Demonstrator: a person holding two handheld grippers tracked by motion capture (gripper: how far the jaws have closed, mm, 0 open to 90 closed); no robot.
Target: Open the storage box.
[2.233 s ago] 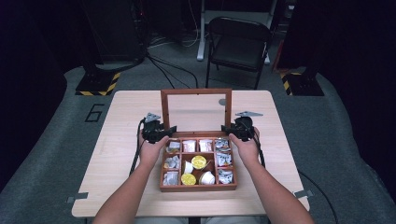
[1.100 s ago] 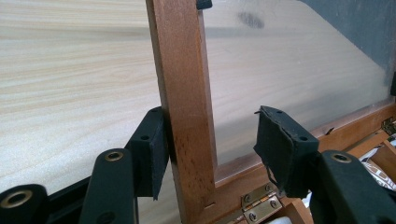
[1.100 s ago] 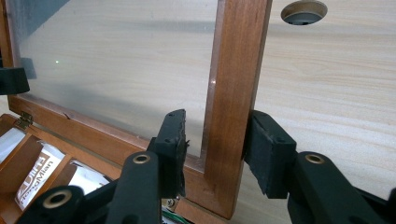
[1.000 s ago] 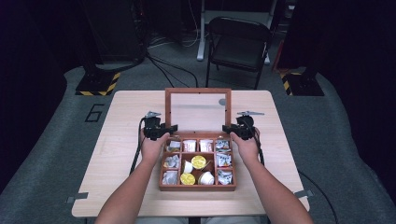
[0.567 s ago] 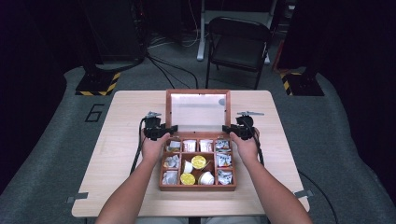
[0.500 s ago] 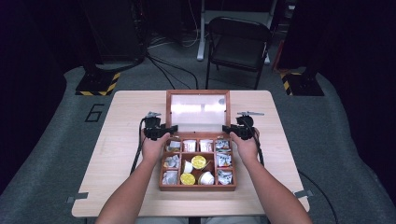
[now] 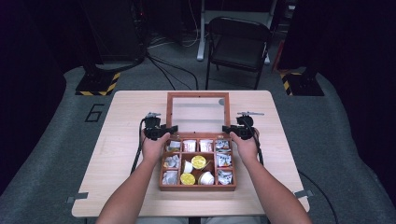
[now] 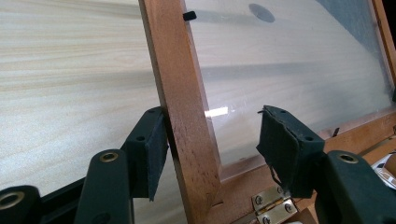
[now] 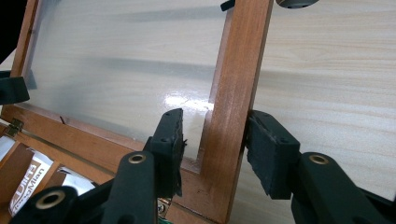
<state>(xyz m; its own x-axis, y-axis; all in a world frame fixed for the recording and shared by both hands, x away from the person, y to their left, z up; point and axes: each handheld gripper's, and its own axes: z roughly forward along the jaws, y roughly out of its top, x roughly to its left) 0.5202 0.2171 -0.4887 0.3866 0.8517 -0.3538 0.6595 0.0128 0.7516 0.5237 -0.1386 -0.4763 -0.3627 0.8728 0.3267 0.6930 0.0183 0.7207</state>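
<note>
Lid (image 7: 198, 114) of the wooden box (image 7: 197, 185) now leans further back, both grippers' fingers (image 8: 152, 149) loosening apart around its side rails.

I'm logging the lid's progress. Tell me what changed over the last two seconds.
The lid has swung back from near upright and now lies tilted well past the box. The left gripper and right gripper have just been opening, their fingers loosening off its side rails. Hands and packets stayed put.
</note>
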